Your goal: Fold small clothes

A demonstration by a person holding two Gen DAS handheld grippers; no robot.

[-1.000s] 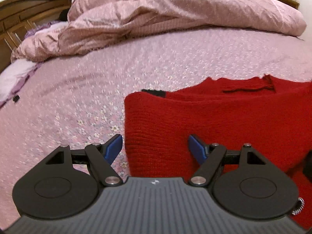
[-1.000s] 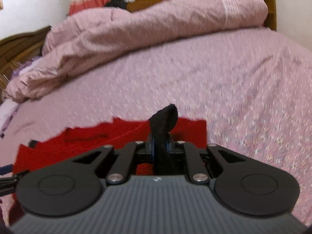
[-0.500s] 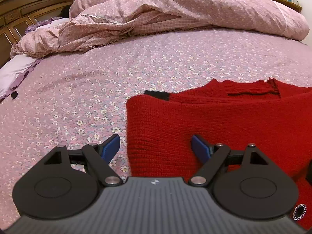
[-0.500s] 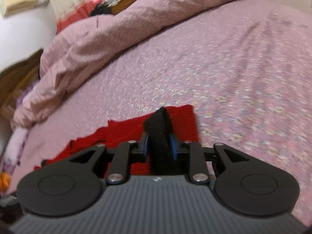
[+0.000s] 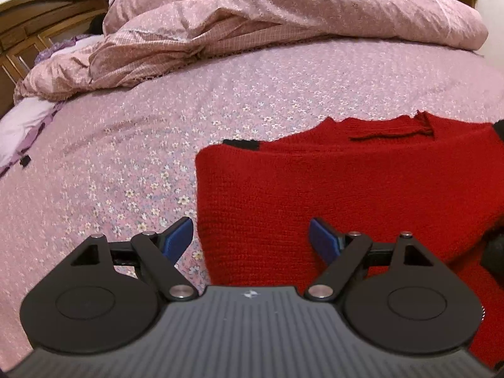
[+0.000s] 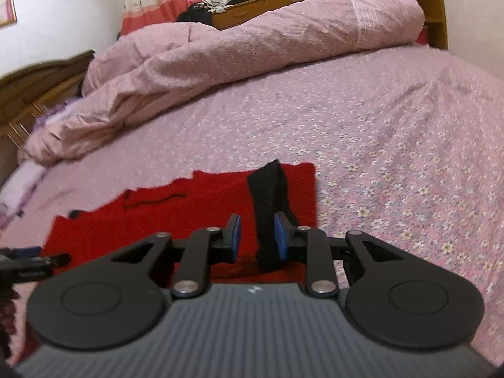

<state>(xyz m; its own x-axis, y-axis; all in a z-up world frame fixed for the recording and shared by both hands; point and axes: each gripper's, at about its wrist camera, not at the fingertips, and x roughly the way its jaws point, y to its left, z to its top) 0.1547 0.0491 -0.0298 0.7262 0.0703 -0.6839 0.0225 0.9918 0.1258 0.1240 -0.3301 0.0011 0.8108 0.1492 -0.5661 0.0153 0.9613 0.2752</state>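
Between the right gripper's (image 6: 256, 236) parted jaws stands a black cuff (image 6: 270, 201), leaning on the right pad only: not pinched. Left gripper (image 5: 252, 239) is spread wide, empty, straddling the near left edge of the red sweater (image 5: 330, 195). Sweater lies flat on the bed (image 5: 126, 157), sleeves apparently folded in; crosswise fold judged still to do.
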